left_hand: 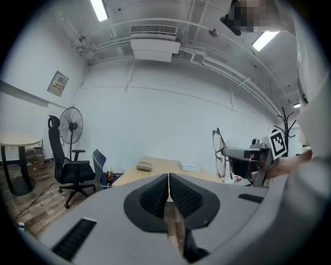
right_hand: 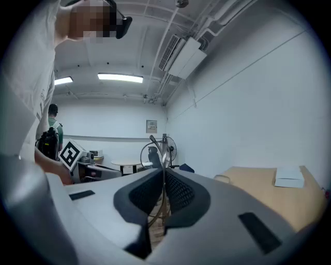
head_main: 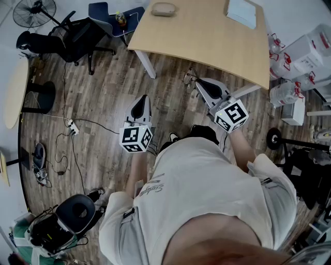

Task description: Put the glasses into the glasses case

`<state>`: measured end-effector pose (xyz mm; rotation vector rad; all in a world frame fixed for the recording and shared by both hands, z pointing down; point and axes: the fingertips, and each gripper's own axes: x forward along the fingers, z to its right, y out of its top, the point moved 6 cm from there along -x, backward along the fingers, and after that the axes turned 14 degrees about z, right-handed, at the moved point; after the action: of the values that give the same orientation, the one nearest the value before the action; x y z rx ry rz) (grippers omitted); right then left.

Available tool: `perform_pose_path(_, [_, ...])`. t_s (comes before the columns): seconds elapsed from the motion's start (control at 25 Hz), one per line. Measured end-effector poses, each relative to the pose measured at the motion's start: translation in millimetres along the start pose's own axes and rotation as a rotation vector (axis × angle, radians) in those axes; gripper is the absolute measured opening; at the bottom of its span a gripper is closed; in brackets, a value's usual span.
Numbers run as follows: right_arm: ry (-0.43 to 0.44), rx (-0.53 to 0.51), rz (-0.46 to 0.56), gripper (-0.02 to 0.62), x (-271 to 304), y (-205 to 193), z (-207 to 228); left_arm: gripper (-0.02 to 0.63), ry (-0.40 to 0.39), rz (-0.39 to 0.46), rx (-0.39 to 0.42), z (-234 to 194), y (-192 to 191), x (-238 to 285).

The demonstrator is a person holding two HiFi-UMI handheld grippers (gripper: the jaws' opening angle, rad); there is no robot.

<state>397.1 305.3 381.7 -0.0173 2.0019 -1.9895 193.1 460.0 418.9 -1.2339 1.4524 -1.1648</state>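
Observation:
The glasses case [head_main: 164,9], a closed tan oval, lies at the far edge of the wooden table [head_main: 207,41]; it also shows in the left gripper view, case [left_hand: 144,166]. My right gripper [head_main: 199,84] is shut on the thin-framed glasses [head_main: 192,78], held in the air over the floor short of the table. In the right gripper view the glasses [right_hand: 153,153] stick up from between the closed pads of the gripper [right_hand: 163,168]. The left gripper view shows the same glasses [left_hand: 220,148] from the side. My left gripper [head_main: 142,99] [left_hand: 168,177] is shut and holds nothing.
A white booklet [head_main: 241,11] lies on the table's far right. Left of the table stand a black office chair [head_main: 72,33], a fan [head_main: 33,11] and a round table [head_main: 13,93]. Cables and a power strip [head_main: 72,127] lie on the floor. Water bottles [head_main: 289,57] crowd the right.

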Motion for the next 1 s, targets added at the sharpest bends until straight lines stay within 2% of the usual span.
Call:
perform_pose_path(0.2, [0.028, -0.036, 0.005, 0.009, 16, 1, -6, 0.017, 0.005, 0.005, -0.001, -12, 1, 3])
perform_pose_path(0.52, [0.003, -0.027, -0.01, 0.009, 26, -6, 5, 0.017, 0.002, -0.001, -0.005, -25, -1, 7])
perform_pose_path(0.68, [-0.015, -0.008, -0.019, 0.009, 55, -17, 27, 0.017, 0.031, -0.039, -0.029, -51, -8, 24])
perform_pose_path(0.8, [-0.006, -0.004, -0.017, 0.009, 61, -22, 46, 0.017, 0.045, -0.05, -0.025, -53, -11, 40])
perform_pose_path(1.0, [-0.001, 0.019, 0.001, 0.009, 94, -35, 90, 0.017, 0.039, -0.047, -0.013, -67, -2, 92])
